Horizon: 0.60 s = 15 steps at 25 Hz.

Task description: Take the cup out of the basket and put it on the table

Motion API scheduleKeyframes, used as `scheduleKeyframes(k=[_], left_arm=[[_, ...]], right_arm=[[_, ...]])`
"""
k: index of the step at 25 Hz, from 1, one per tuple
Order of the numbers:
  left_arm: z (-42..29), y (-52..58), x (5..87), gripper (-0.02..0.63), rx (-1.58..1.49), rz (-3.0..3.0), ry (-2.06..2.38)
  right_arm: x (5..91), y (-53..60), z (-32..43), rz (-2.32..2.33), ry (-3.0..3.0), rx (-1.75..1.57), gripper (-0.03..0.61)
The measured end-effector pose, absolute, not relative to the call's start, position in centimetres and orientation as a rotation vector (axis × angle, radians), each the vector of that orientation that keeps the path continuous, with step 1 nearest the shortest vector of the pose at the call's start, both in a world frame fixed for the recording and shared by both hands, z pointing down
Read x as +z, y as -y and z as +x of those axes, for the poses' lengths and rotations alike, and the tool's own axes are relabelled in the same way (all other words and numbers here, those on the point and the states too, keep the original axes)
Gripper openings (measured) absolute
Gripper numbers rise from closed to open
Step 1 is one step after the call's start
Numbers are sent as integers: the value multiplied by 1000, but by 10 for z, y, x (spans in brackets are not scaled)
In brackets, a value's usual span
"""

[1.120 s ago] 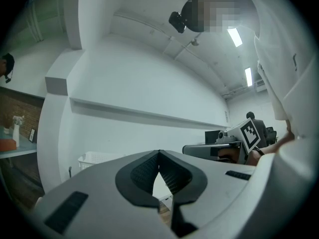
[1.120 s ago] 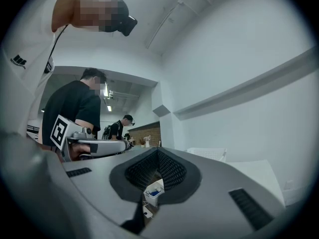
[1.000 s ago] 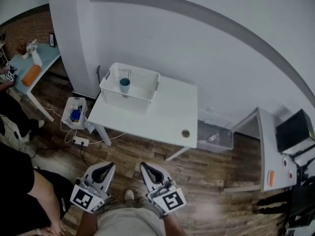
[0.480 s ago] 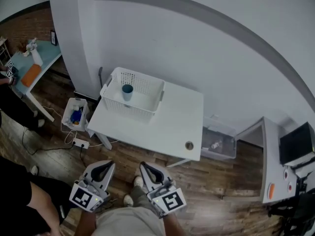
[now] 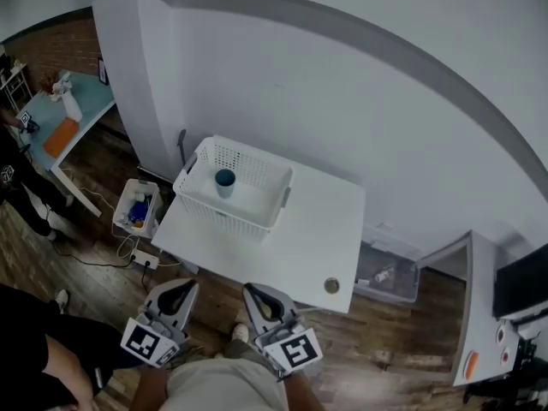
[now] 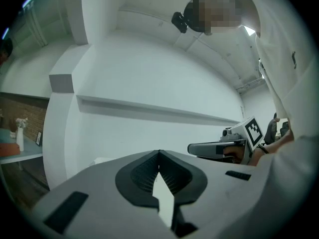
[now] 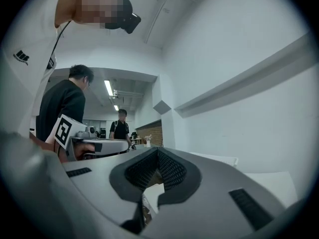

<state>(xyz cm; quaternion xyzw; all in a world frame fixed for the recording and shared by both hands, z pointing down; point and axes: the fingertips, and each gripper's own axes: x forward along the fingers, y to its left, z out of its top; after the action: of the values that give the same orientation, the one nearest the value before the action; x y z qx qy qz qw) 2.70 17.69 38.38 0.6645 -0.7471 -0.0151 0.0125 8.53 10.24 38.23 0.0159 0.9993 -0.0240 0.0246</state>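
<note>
A small blue cup (image 5: 225, 178) stands upright inside a white perforated basket (image 5: 257, 217) on the left part of a white table (image 5: 317, 238). Both grippers are held side by side well short of the table's near edge, over the wooden floor, pointing level toward it. My left gripper (image 5: 185, 286) is shut and holds nothing, its jaws meeting at the tip (image 6: 159, 152). My right gripper (image 5: 253, 288) is likewise shut and holds nothing (image 7: 158, 150). Each gripper view shows the other gripper alongside it.
A small round brownish thing (image 5: 331, 286) lies near the table's front right corner. On the floor are a clear bin (image 5: 390, 272) to the right of the table, a small bin (image 5: 137, 208) and a power strip (image 5: 141, 258) to its left. A person (image 5: 34, 366) stands at lower left.
The table and basket have drawn nearer and sit lower in the head view. Both grippers keep the same place in that view and stay shut.
</note>
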Motion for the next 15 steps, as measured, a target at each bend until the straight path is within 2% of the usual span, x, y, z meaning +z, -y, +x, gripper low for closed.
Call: scheduleKeyframes(k=[15], left_arm=[[-35,-110,381,2,-21,2035,2382]], right_arm=[[380,-34,24,100,-3079,-88,9]])
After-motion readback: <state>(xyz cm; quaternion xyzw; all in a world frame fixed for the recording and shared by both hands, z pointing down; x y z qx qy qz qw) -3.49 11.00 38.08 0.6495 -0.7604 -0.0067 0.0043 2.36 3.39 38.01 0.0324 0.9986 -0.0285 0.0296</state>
